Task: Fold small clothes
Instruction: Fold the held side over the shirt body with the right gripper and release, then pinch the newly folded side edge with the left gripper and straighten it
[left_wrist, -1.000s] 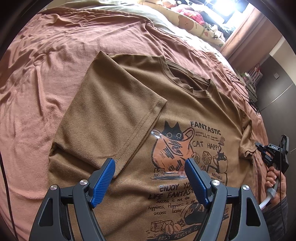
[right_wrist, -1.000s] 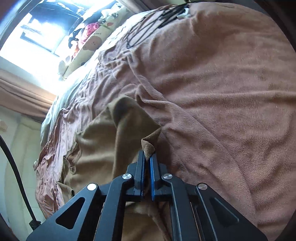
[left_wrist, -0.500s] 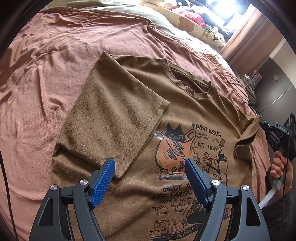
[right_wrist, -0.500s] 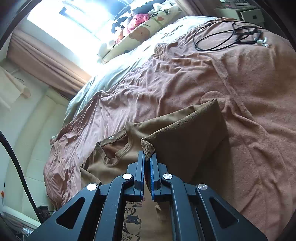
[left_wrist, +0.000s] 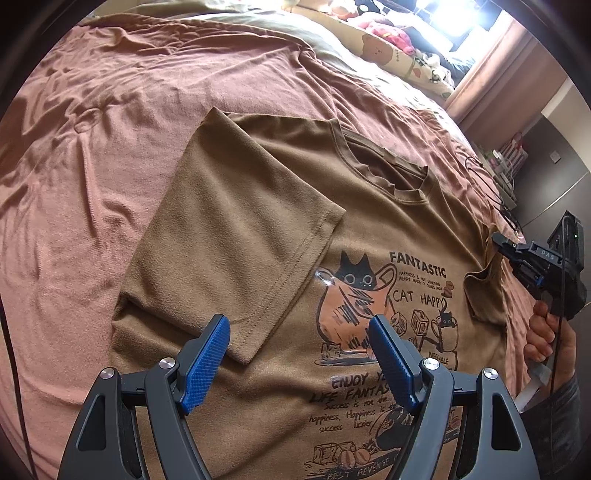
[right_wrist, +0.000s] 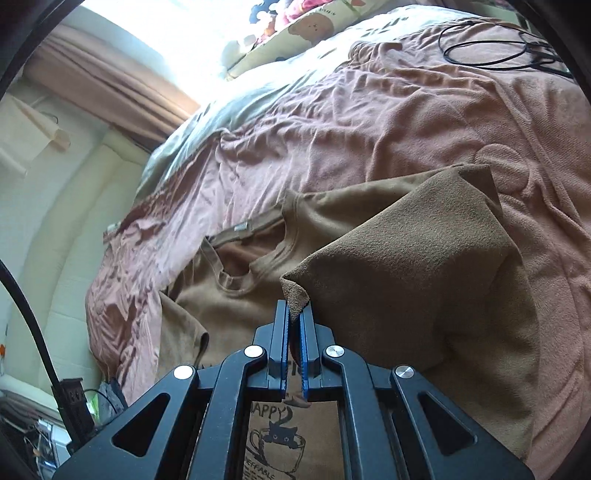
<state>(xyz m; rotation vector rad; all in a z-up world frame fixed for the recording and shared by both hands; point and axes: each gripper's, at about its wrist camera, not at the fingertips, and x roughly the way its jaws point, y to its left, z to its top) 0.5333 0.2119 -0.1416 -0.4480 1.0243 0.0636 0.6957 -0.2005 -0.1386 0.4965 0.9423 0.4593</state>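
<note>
Right gripper (right_wrist: 294, 314): we pinch sleeve (right_wrist: 406, 266) of brown T-shirt (left_wrist: 369, 258), lifted over shirt. Left gripper (left_wrist: 299, 354) spread wide, hovering above print. Shirt lies on pink blanket (left_wrist: 110, 147), other sleeve folded in.

Tee (left_wrist: 373, 229) olive-brown w/ orange-black cat print; blanket (left_wrist: 147, 92) dusty pink; fingers (left_wrist: 207, 360) blue, textured.
</note>
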